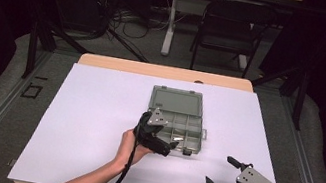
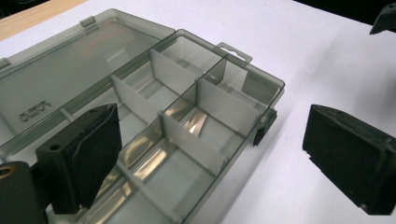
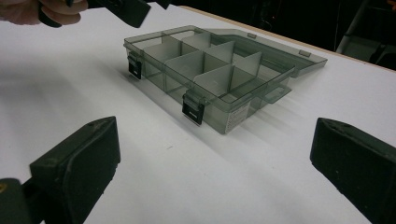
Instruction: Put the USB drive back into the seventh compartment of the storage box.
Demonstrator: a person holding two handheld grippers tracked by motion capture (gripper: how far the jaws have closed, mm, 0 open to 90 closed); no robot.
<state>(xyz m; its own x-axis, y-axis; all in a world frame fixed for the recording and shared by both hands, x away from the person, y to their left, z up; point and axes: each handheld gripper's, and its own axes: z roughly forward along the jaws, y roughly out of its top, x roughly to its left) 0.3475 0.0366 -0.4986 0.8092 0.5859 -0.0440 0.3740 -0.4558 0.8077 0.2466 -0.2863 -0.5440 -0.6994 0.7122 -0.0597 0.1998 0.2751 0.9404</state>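
Smoky grey translucent plastic makes up the one shallow rectangular organiser box (image 1: 177,119), which lies open near the middle of the flat white sheet (image 1: 94,125) covering the table. Its flat lid (image 2: 70,79) is folded back on the far side and rests on the sheet, smooth and glossy with a small raised logo. Thin, matt, pale grey divider walls (image 2: 187,135) split the tray into rectangular cells; the right gripper view shows two rows of about four. Something thin and shiny (image 2: 194,122) glints on the floor of one near cell, but whether it is an object or a reflection I cannot tell. Two dark clip latches (image 3: 194,108) hang on the front wall, and a small hang tab (image 2: 232,50) sticks out from one end.

The left gripper (image 1: 164,145), black, blocky and rough-surfaced, hovers over the box's near front edge with its two jaws spread wide; in its own view one jaw hangs above the tray and the other over bare sheet beside the front wall, gripping nothing. The right gripper (image 1: 220,175), of the same black build with a grey three-cornered metal plate (image 1: 256,179) on top, sits well apart near the sheet's near right corner, its jaws likewise spread and empty.

Beyond the sheet runs one strip of pale wooden table edge (image 1: 164,71), and one black chair (image 1: 230,27) stands behind it.
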